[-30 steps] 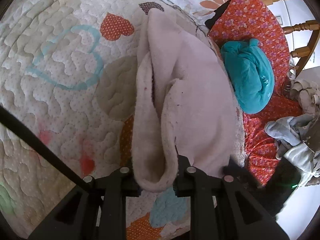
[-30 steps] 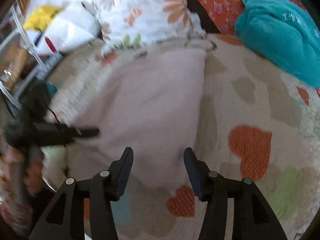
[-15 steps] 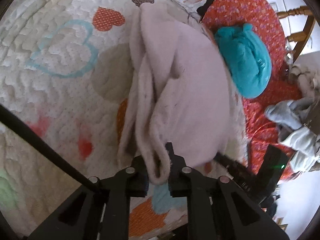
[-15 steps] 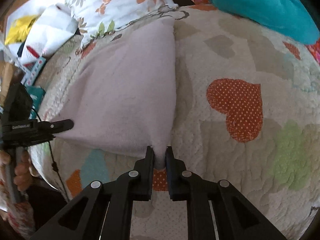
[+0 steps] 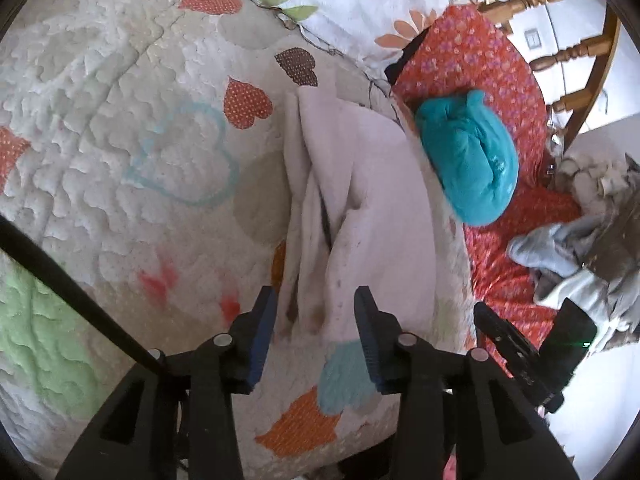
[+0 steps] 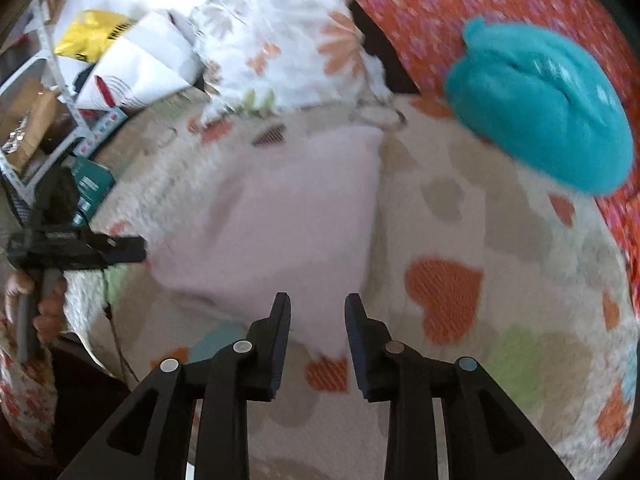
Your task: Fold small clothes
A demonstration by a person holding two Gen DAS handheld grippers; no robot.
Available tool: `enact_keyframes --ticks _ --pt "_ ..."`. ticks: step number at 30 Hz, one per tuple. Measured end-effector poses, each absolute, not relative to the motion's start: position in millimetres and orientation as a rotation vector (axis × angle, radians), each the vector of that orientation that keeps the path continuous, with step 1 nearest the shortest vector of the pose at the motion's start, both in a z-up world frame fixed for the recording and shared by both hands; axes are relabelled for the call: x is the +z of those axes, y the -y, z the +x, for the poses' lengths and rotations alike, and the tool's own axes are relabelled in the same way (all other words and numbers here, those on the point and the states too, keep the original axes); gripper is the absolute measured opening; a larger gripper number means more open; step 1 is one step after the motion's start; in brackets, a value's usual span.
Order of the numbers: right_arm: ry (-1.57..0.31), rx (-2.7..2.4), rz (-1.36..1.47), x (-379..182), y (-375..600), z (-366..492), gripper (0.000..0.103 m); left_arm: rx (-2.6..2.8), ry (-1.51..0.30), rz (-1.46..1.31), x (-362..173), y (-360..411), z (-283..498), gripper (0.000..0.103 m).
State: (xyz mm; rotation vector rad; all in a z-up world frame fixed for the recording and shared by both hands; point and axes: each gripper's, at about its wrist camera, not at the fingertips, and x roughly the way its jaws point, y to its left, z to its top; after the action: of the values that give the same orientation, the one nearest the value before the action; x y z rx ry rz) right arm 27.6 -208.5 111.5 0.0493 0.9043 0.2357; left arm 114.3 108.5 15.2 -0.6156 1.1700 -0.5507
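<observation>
A pale pink fleece garment lies folded on the heart-patterned quilt; it also shows in the right wrist view. My left gripper is open, its fingers either side of the garment's near folded edge, not holding it. My right gripper is open, its fingers either side of the garment's near corner, holding nothing. The other gripper shows at the right of the left wrist view and at the left of the right wrist view.
A folded teal garment rests on a red floral cloth beyond the pink one; it also shows in the right wrist view. Grey and white clothes are heaped at right. A floral pillow and a wooden chair stand behind.
Both grippers were shut on the pink garment half a second ago; both have opened and let it go. The garment now lies flat on the quilt.
</observation>
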Motion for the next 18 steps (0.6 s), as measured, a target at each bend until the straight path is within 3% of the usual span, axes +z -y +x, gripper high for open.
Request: enact_keyframes --ticks 4,8,17,18 --pt "-0.907 0.333 0.036 116.0 169.2 70.0 0.031 -0.537 -1.213 -0.602 -3.7 -78.9 114.4 0.037" --pt "-0.971 0.454 -0.009 108.4 117.0 125.0 0.031 -0.495 -1.275 -0.550 -22.7 -58.6 113.5 0.016" --pt "-1.135 0.473 -0.290 56.6 16.9 195.4 0.033 -0.474 -1.268 -0.519 -22.6 -51.8 105.6 0.014" --pt "-1.154 0.446 -0.350 49.8 11.4 197.0 0.020 -0.473 -1.269 -0.525 -23.4 -53.3 104.6 0.014"
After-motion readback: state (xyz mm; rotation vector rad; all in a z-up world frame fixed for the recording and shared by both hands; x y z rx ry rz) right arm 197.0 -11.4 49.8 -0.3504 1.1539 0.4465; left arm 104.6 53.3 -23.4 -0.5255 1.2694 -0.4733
